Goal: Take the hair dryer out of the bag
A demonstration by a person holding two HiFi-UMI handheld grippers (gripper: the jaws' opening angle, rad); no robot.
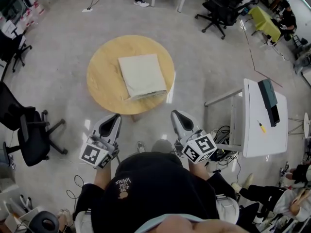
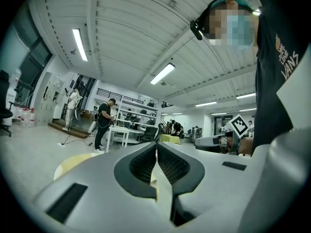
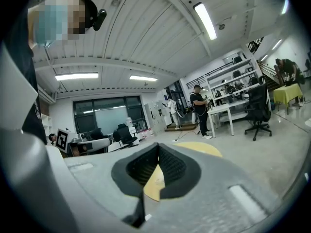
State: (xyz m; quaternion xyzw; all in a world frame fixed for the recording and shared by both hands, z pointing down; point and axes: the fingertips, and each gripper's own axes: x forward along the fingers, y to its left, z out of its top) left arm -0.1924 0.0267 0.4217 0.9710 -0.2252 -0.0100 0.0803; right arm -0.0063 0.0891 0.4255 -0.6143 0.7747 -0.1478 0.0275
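Bright, even light from ceiling strip lights (image 2: pixel 163 74) fills the room, throwing only faint shadows on the pale floor (image 1: pixel 58 52), while both gripper views bend sharply into black corners and the head view is crisp, curving slightly at its edges.

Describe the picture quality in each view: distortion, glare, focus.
Head view: even light, the room bends toward the edges, the table and bag are sharp, a bright streak sits at the table's right rim. Left gripper view: fisheye with black corners, the ceiling lamp blown out, the left gripper slightly soft up close. Right gripper view: same fisheye, another ceiling lamp glaring, right gripper soft.
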